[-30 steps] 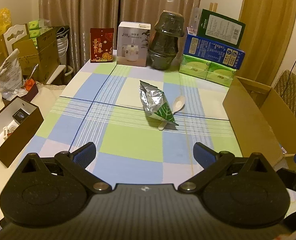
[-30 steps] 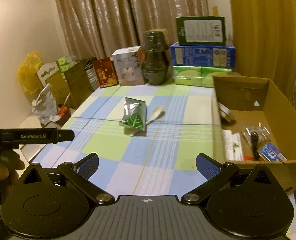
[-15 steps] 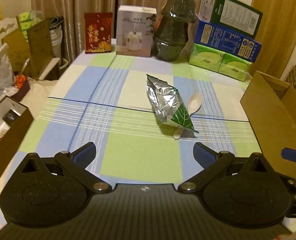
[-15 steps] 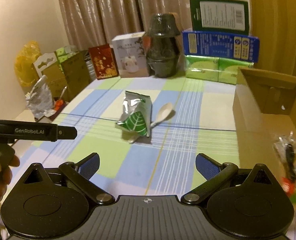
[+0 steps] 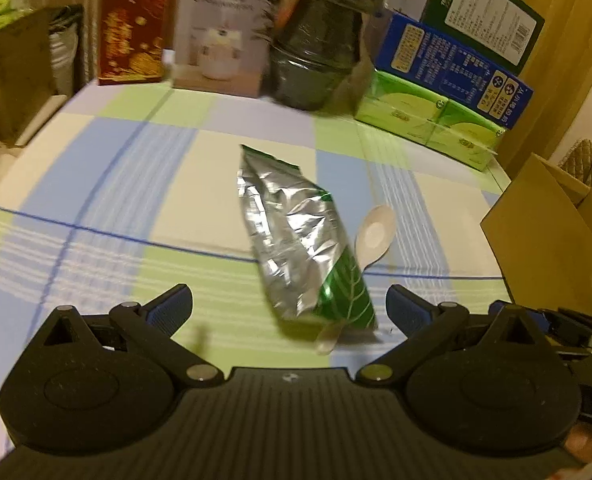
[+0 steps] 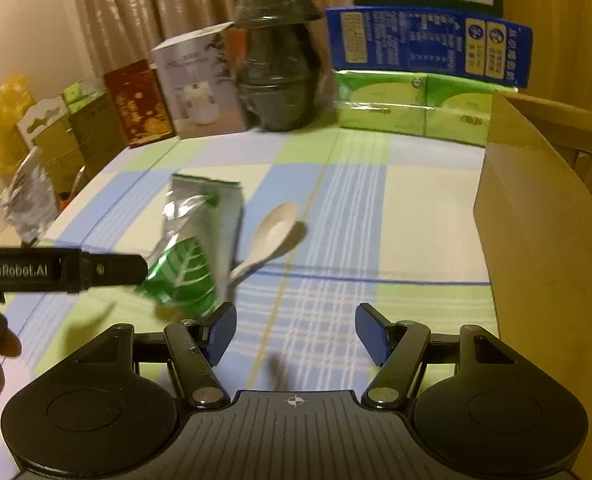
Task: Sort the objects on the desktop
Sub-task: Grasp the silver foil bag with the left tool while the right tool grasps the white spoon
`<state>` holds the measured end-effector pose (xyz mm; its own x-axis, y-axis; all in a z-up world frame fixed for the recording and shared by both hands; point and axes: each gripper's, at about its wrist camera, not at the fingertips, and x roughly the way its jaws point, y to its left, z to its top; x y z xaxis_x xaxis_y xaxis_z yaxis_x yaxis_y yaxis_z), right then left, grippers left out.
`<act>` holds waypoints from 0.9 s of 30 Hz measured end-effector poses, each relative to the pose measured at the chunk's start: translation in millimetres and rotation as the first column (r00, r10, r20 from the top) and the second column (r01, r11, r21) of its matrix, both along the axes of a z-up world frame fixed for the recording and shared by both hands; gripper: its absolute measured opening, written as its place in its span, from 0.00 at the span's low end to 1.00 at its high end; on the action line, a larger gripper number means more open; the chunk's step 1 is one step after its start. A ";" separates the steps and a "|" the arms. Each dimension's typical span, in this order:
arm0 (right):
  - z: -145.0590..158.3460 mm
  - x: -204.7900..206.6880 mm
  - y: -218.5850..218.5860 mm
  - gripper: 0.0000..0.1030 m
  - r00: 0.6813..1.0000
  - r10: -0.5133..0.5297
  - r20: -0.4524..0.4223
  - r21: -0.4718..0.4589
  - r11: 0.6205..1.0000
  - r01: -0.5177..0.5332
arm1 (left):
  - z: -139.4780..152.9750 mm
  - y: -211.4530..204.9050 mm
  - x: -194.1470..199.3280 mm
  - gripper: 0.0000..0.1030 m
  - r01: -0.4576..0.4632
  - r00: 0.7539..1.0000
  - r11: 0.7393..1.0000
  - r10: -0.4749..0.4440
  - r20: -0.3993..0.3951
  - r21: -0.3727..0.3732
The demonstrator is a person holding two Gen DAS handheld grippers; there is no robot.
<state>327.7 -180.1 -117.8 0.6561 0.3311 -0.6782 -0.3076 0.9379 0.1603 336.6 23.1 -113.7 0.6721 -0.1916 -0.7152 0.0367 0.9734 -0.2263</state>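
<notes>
A crumpled silver foil pouch (image 5: 296, 236) with a green leaf print lies mid-table on the checked cloth, partly covering the handle of a white plastic spoon (image 5: 373, 232). My left gripper (image 5: 289, 304) is open, its blue-padded fingertips just short of the pouch's near end. In the right wrist view the same pouch (image 6: 196, 248) and spoon (image 6: 274, 238) sit ahead and left of my right gripper (image 6: 296, 330), which is open and holds nothing. The left gripper's body (image 6: 56, 270) juts in from the left there.
An open cardboard box (image 6: 543, 240) stands along the table's right side. At the back are a red packet (image 5: 132, 32), a white carton (image 5: 224, 36), stacked dark bowls (image 5: 315, 40) and green and blue boxes (image 5: 447, 80). More boxes and bags sit off the left edge.
Both grippers have moved forward and down toward the pouch and spoon, which now look much closer. The right gripper's fingers stand narrower than before.
</notes>
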 end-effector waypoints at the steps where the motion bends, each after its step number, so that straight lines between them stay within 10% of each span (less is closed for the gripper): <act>1: -1.9 4.4 -0.2 0.62 1.000 -0.006 -0.001 0.000 1.000 0.006 | -2.7 -2.3 6.0 0.98 0.009 1.000 1.000 -0.009 -0.001 0.000; 10: -16.3 15.3 2.1 0.62 1.000 0.007 -0.025 -0.026 1.000 -0.008 | -27.5 -7.3 43.7 0.89 0.033 0.997 0.996 -0.038 -0.060 -0.079; 18: -15.8 18.1 9.5 0.62 0.999 0.016 -0.028 -0.006 1.000 -0.016 | -22.5 11.4 34.8 0.47 0.063 0.996 0.998 -0.062 -0.067 0.014; 27: -22.6 24.9 47.4 0.49 0.996 0.087 -0.011 0.021 0.996 -0.087 | -8.1 45.9 23.9 0.53 0.003 1.000 0.999 -0.002 -0.015 0.039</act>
<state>352.7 -132.6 -140.4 0.6162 0.4004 -0.6783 -0.3861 0.9041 0.1830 360.5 69.0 -121.8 0.6608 -0.1651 -0.7322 0.0361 0.9814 -0.1887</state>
